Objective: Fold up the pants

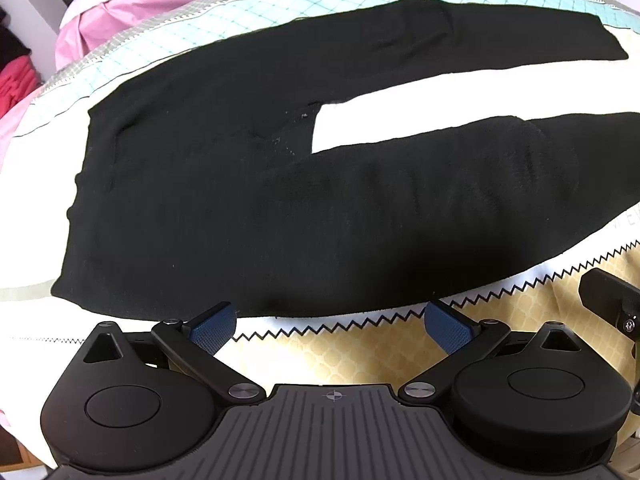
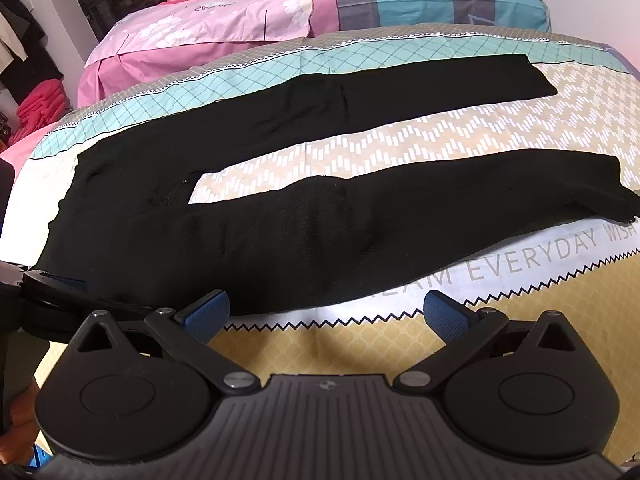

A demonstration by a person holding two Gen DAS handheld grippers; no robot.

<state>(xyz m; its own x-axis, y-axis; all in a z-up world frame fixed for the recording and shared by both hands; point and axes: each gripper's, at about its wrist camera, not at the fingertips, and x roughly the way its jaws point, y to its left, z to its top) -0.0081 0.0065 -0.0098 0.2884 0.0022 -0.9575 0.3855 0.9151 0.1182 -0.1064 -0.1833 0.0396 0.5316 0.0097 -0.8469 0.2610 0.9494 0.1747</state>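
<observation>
Black knit fabric: the pants [image 2: 280, 216] lie flat and unfolded just ahead of both claws, waistband off to the left of them, two legs running away to the right with a strip of bedcover showing between.
Left gripper [image 1: 330, 326]: jaws spread wide, nothing held; blue pads [image 1: 212, 328] sit just short of the near edge of the pants at the hip.
Right gripper [image 2: 326, 314]: likewise wide open and empty, poised at the near leg's edge; the other claw shows at its left.
Step, as I judge it: nothing folded yet; first grasp of the near leg still to come.
Risk: the knit looks thin and limp, so a pinch may take only the top layer and leave the under layer behind, skewing the fold.
Risk: the pads may also catch the bedcover [image 2: 500, 312] beneath, since pants and cover lie flush; lifting would drag the sheet.
Risk: uneven lift between the two claws would twist the leg.
Surface: soft bed, patterned cover in yellow, white and teal, zigzag trim [image 1: 360, 326], printed lettering.
Room: pink bedding [image 2: 192, 32] beyond; red clothes [image 2: 40, 114] heaped at far left.
</observation>
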